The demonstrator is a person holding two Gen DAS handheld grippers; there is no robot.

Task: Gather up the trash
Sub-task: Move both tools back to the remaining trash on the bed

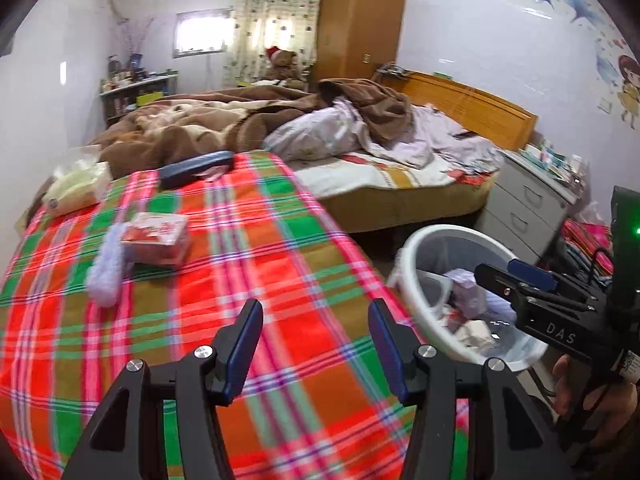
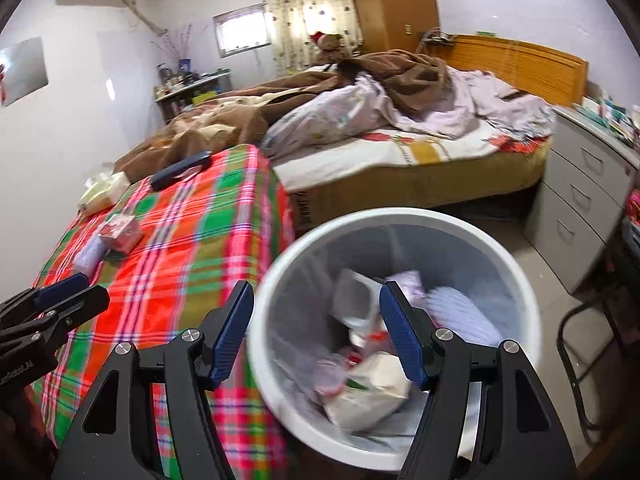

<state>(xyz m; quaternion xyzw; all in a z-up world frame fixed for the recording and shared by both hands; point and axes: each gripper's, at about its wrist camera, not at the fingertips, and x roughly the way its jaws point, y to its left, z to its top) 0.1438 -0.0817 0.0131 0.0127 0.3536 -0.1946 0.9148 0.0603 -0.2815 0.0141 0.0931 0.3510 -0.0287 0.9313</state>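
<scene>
A white round trash bin (image 2: 276, 280) stands on the floor beside the plaid-covered table (image 2: 192, 240); it holds crumpled paper and wrappers (image 2: 372, 388). My right gripper (image 2: 316, 336) is open and empty, hovering over the bin's near-left rim. My left gripper (image 1: 316, 344) is open and empty above the plaid cloth (image 1: 280, 280). The bin also shows in the left wrist view (image 1: 412, 280), with the right gripper (image 1: 516, 280) over it. On the table lie a red-and-white packet (image 1: 156, 238), a pale purple fuzzy item (image 1: 106, 272) and a tissue pack (image 1: 76, 188).
A dark blue case (image 1: 196, 168) lies at the table's far edge. An unmade bed (image 2: 400, 120) with brown blanket stands behind. A grey drawer cabinet (image 2: 576, 208) is at the right and a black chair frame (image 2: 580, 360) beside the bin.
</scene>
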